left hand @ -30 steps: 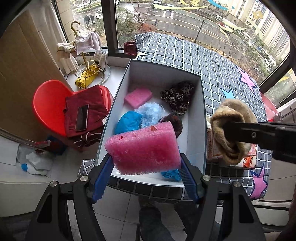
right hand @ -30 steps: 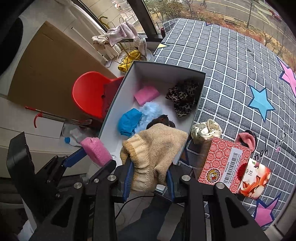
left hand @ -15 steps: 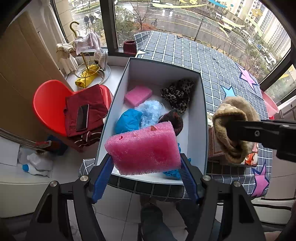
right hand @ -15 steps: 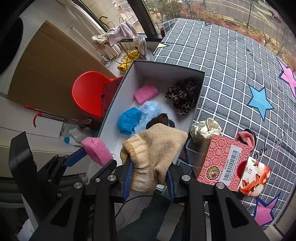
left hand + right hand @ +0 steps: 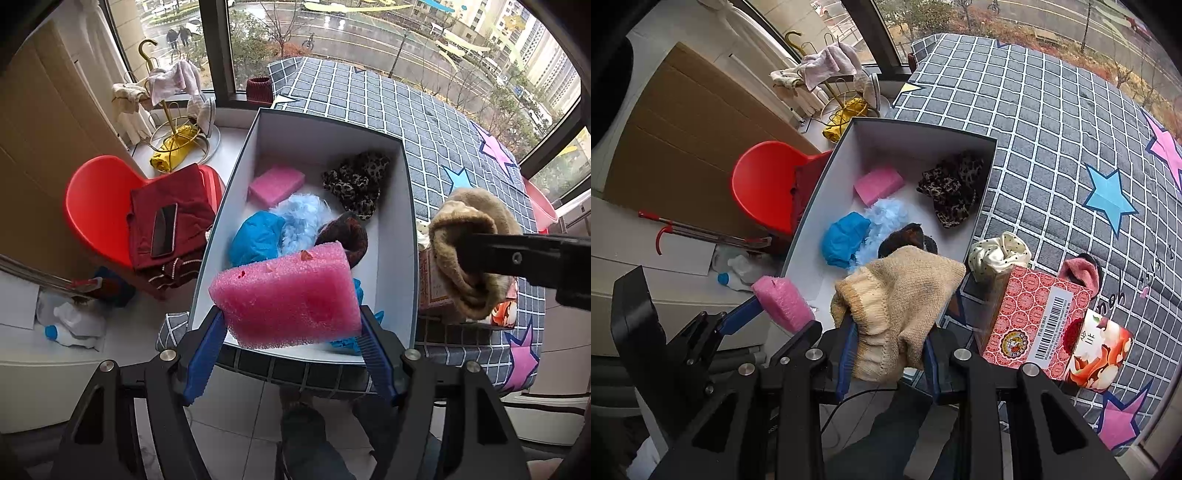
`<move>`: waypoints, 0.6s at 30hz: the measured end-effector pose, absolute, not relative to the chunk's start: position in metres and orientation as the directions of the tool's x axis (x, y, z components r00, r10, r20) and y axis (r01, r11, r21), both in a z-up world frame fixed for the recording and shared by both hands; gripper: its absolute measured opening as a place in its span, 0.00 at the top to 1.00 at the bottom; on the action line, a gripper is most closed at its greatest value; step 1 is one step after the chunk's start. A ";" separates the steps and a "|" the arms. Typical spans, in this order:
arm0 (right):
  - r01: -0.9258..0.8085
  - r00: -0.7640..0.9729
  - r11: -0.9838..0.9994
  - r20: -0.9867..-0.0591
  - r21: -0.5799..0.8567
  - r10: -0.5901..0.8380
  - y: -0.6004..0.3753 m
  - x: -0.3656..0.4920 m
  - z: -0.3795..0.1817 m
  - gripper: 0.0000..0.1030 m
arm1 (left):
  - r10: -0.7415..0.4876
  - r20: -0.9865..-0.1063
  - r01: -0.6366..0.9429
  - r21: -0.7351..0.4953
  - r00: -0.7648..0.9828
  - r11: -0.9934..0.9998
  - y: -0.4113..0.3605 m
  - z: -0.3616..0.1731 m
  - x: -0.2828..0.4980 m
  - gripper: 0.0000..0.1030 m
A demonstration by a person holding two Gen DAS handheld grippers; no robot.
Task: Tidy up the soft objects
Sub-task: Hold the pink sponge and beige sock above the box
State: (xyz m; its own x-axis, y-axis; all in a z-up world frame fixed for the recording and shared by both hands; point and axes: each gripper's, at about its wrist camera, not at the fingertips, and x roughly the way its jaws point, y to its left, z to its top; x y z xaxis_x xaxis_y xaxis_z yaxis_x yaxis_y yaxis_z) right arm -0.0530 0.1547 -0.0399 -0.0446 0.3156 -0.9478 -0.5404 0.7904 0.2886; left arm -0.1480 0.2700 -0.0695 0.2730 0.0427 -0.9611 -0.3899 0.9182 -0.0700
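Observation:
My left gripper (image 5: 290,347) is shut on a big pink sponge (image 5: 288,299), held above the near end of the white box (image 5: 400,266). My right gripper (image 5: 888,354) is shut on a tan knitted sock (image 5: 901,302), just over the box's near right corner (image 5: 979,221). Inside the box lie a small pink sponge (image 5: 276,184), a leopard-print scrunchie (image 5: 356,181), a blue cloth (image 5: 256,240), a pale blue fluffy piece (image 5: 301,218) and a dark scrunchie (image 5: 349,232). The sock also shows at the right of the left wrist view (image 5: 469,240), and the big sponge at the left of the right wrist view (image 5: 783,301).
On the checked tablecloth (image 5: 1052,122) right of the box lie a cream dotted scrunchie (image 5: 999,254), a red patterned carton (image 5: 1034,321), a floral packet (image 5: 1097,354) and a pink-edged item (image 5: 1082,273). A red chair (image 5: 96,206) with clothes and a phone stands left.

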 end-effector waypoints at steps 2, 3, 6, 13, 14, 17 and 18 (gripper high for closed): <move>-0.539 -0.045 0.791 -0.948 0.289 0.316 0.154 -0.053 -0.040 0.68 | 0.043 -0.961 -0.390 -0.069 0.272 0.918 0.270 -0.070 -0.148 0.29; -0.537 -0.046 0.792 -0.948 0.289 0.315 0.154 -0.053 -0.041 0.68 | 0.043 -0.961 -0.390 -0.069 0.272 0.918 0.270 -0.070 -0.148 0.29; -0.535 -0.046 0.794 -0.948 0.289 0.314 0.152 -0.052 -0.042 0.68 | 0.043 -0.961 -0.390 -0.069 0.272 0.918 0.270 -0.070 -0.148 0.29; -0.531 -0.045 0.797 -0.949 0.288 0.312 0.152 -0.050 -0.044 0.68 | 0.044 -0.962 -0.385 -0.066 0.271 0.921 0.270 -0.071 -0.148 0.29; -0.530 -0.045 0.798 -0.949 0.287 0.312 0.151 -0.050 -0.044 0.68 | 0.044 -0.962 -0.385 -0.066 0.270 0.920 0.270 -0.072 -0.148 0.29; -0.527 -0.044 0.800 -0.949 0.287 0.312 0.151 -0.049 -0.045 0.68 | 0.043 -0.963 -0.388 -0.066 0.265 0.919 0.272 -0.073 -0.148 0.29; -0.524 -0.045 0.801 -0.949 0.289 0.313 0.151 -0.048 -0.045 0.68 | 0.042 -0.964 -0.389 -0.066 0.264 0.919 0.272 -0.074 -0.148 0.29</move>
State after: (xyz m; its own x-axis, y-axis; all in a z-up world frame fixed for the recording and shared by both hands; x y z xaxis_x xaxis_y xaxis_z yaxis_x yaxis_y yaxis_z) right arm -0.0484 0.1512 -0.0450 -0.0453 0.3128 -0.9487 -0.5237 0.8013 0.2893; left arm -0.1475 0.2720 -0.0737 0.2642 0.0422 -0.9636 -0.3888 0.9189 -0.0664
